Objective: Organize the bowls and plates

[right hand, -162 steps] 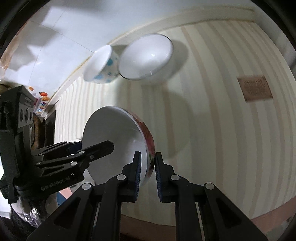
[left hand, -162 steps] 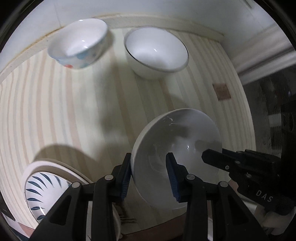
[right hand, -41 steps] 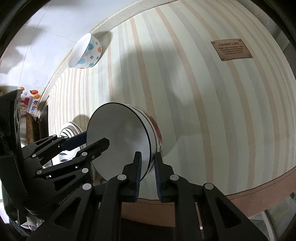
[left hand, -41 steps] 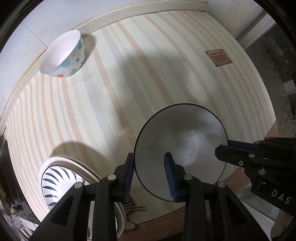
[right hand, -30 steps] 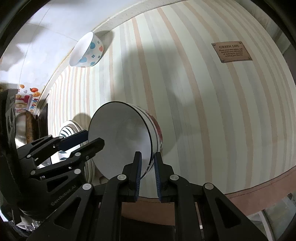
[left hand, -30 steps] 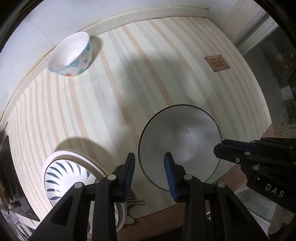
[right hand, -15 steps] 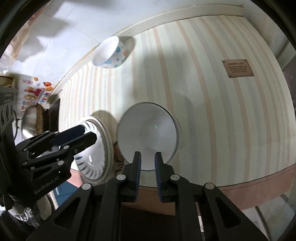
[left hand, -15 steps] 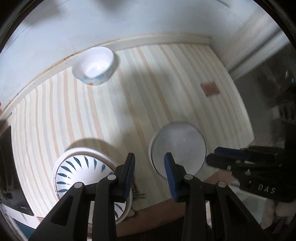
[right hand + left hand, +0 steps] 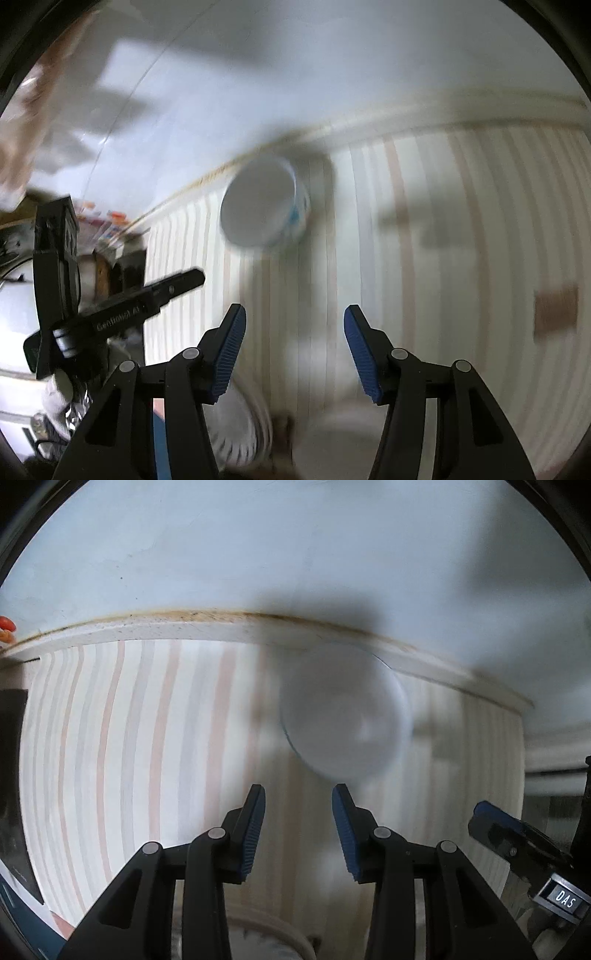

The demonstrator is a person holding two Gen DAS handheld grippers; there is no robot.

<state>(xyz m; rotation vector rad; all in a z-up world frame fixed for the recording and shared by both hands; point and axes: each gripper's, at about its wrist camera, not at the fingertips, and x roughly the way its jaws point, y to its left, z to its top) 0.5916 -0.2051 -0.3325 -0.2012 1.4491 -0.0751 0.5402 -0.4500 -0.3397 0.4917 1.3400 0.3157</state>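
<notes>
Both hand-held grippers are empty: the left (image 9: 298, 819) stands apart, the right (image 9: 293, 345) is spreading, each short of the bowl (image 9: 266, 202) on the striped table (image 9: 147, 738).

A pale wall (image 9: 295, 554) rises behind a counter covered with a striped mat (image 9: 129, 738) of cream, pink and grey bands. A speckled ledge (image 9: 147, 629) joins them. Soft shadows cross the wall; a brown label (image 9: 556, 306) sits on the mat.

ahead of left gripper (image 9: 298, 830): a bowl (image 9: 343, 720) by the wall (image 9: 295, 554)
on its left: bare striped table (image 9: 110, 757)
</notes>
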